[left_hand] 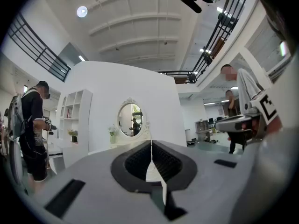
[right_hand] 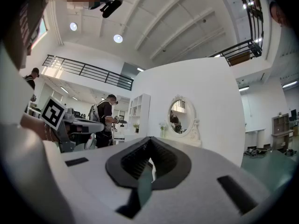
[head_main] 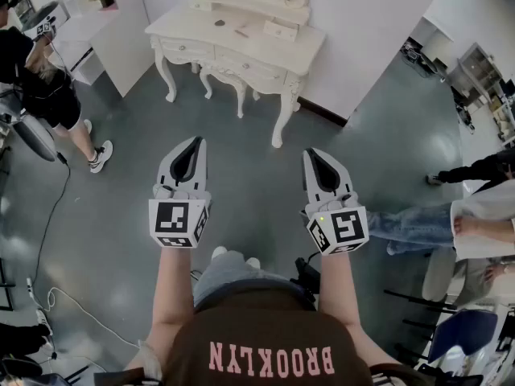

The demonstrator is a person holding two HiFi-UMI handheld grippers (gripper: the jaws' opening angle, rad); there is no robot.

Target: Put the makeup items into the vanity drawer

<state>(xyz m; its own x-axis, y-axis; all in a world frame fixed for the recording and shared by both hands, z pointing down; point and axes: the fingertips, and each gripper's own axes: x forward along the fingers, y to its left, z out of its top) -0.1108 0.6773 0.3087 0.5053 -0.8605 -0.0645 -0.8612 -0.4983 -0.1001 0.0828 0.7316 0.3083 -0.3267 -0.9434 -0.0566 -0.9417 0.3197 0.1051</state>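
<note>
A white vanity table (head_main: 241,51) with closed front drawers stands against the far wall, well ahead of me across grey floor. Small makeup items (head_main: 241,32) and a pale box (head_main: 280,30) lie on its top. Its oval mirror (left_hand: 132,120) shows in the left gripper view, and the mirror (right_hand: 180,118) also shows in the right gripper view. My left gripper (head_main: 195,141) (left_hand: 151,143) and right gripper (head_main: 312,153) (right_hand: 149,139) are held side by side at waist height, pointing level at the vanity. Both are shut with nothing between the jaws.
A white shelf unit (head_main: 88,22) stands left of the vanity. A person in black (head_main: 44,87) is at the far left, and seated people (head_main: 475,215) are at the right. A cable (head_main: 44,240) runs over the floor on the left; a chair (head_main: 463,332) stands at the lower right.
</note>
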